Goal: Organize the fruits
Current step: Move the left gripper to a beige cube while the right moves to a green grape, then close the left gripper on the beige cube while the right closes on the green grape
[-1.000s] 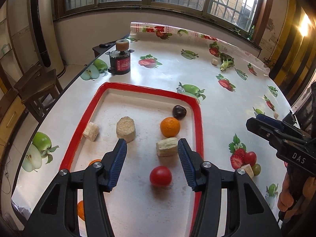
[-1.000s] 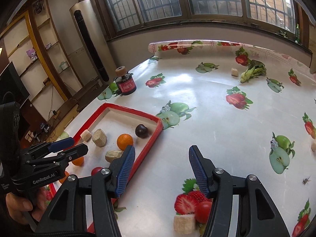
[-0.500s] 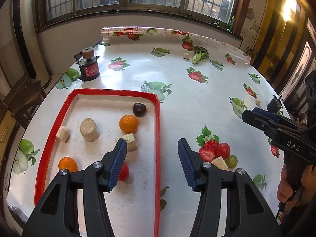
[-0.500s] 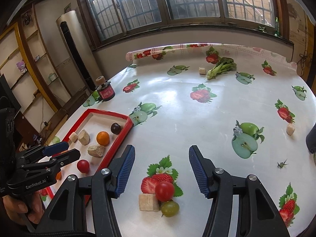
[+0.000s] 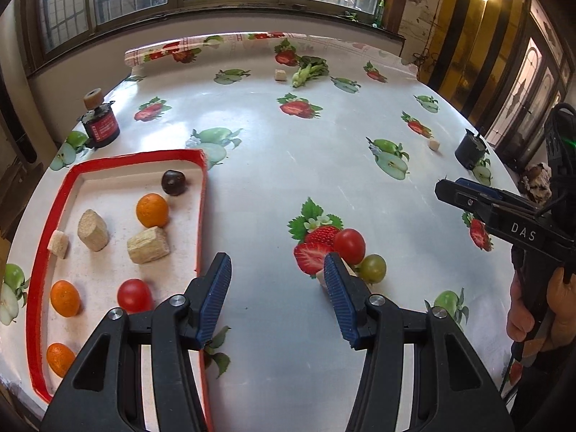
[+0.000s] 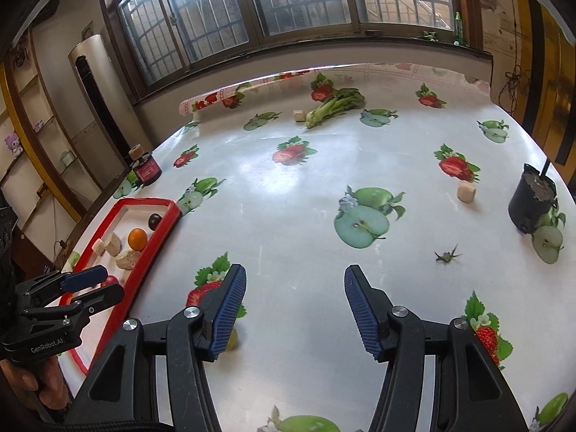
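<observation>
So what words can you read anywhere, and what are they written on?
"DAS": white letters on the black body of the right claw.
"GenRobot.AI": white letters on the black body of the left claw.
The red label on the small black cylinder by the red-rimmed tray has print too small to read.

White letters "DAS" stood on the black body of the right tool [image 5: 468, 194], seen from the left wrist view. "GenRobot.AI" was printed in white on the left tool [image 6: 95, 286]. The red label on the small black jar [image 5: 102, 129] was too small to read.
</observation>
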Action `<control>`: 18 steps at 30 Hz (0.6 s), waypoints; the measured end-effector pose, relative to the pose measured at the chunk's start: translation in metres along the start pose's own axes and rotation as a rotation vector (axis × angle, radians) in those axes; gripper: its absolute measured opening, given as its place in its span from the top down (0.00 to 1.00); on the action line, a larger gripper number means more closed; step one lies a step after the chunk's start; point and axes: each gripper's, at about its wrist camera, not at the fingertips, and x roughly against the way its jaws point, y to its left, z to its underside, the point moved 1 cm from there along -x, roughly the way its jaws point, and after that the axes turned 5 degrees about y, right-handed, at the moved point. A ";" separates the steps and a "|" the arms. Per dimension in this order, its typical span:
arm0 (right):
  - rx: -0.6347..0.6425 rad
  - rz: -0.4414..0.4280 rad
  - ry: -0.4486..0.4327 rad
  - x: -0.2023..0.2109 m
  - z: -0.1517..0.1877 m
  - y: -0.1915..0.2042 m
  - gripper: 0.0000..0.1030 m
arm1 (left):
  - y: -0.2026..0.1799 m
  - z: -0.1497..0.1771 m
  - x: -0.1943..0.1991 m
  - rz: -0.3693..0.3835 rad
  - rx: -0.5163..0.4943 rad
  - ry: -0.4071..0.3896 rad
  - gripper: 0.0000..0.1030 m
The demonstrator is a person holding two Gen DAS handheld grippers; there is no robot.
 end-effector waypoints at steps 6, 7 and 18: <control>-0.048 0.031 0.008 0.000 0.009 -0.030 0.42 | -0.022 0.005 -0.018 0.021 -0.059 0.045 0.50; -0.054 0.034 0.009 0.001 0.011 -0.034 0.42 | -0.024 0.006 -0.022 0.025 -0.068 0.055 0.50; -0.039 0.003 0.041 -0.007 0.029 -0.030 0.42 | -0.039 0.008 -0.056 0.139 -0.092 0.101 0.59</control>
